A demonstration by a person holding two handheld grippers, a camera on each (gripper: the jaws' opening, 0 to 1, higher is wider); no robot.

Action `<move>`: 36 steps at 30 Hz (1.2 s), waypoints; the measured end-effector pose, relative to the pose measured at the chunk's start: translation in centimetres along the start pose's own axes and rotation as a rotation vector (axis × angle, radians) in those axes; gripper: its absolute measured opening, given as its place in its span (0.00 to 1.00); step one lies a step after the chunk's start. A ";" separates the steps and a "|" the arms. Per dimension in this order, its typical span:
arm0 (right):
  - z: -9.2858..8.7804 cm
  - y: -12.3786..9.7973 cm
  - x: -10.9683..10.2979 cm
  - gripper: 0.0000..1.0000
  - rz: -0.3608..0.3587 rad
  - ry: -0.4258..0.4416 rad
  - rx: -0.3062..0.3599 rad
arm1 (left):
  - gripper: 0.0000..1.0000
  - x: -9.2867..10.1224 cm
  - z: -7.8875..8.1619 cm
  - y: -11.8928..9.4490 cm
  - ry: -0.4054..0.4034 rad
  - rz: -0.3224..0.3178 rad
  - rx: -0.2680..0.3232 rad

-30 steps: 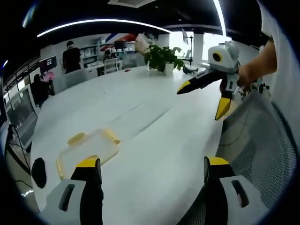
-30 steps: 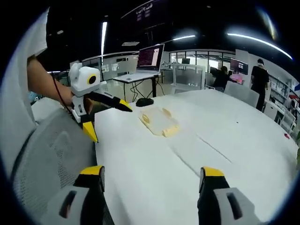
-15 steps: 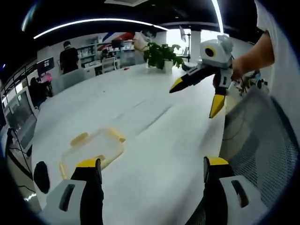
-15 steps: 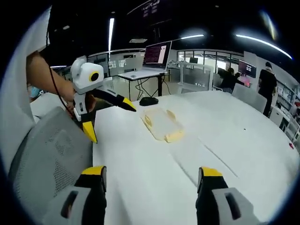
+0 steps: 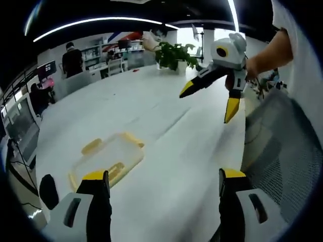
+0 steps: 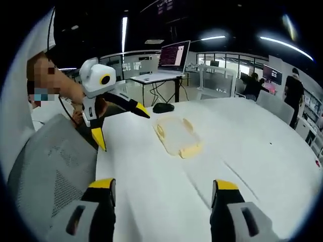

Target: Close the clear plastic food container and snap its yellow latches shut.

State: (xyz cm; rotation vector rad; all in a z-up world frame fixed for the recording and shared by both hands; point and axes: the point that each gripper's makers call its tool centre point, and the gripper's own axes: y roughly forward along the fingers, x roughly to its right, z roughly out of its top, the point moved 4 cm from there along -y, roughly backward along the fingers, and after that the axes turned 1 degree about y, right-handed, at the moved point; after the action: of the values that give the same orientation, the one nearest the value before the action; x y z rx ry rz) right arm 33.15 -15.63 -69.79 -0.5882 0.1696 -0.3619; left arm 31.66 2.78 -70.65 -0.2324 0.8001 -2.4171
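while the container (image 5: 107, 159) lies flat on the white counter (image 5: 166, 146) at the lower left of the left gripper view, the left gripper (image 5: 160, 182) stands wide at the bottom of the frame, holding nothing, its yellow-tipped jaws well apart. the container sits just above the left jaw's tip in the picture, with yellow latches (image 5: 91, 146) along its edges. at the upper right of this view the right gripper (image 5: 207, 100) hangs above the counter with its jaws spread, a person's arm (image 5: 270, 53) behind it. a plant (image 5: 174, 55) stands at the far end of the counter, top centre.

in the right gripper view the container (image 6: 176, 135) lies mid-frame on the counter (image 6: 242, 146), a dark mouse (image 6: 162, 107) beyond it. the right gripper (image 6: 159, 186) is wide and empty at the bottom. the left gripper (image 6: 123, 126) shows at the upper left, jaws spread, above a mesh chair back (image 6: 55, 171).
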 end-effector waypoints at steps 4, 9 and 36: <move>0.2 0.6 0.2 0.76 0.005 -0.006 -0.003 | 0.86 -0.9 -0.3 0.0 0.024 -0.008 -0.021; 0.3 1.6 0.4 0.76 0.022 -0.013 -0.014 | 0.86 -1.9 -0.7 -0.1 0.043 -0.014 -0.040; 2.9 5.5 2.7 0.74 0.090 -0.099 -0.052 | 0.84 -7.4 -2.3 -0.7 0.128 -0.028 -0.114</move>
State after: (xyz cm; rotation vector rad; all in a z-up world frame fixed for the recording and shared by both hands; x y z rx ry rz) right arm 37.95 -10.98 -70.71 -0.6466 0.1104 -0.2415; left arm 36.61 8.60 -71.95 -0.1339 1.0000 -2.4342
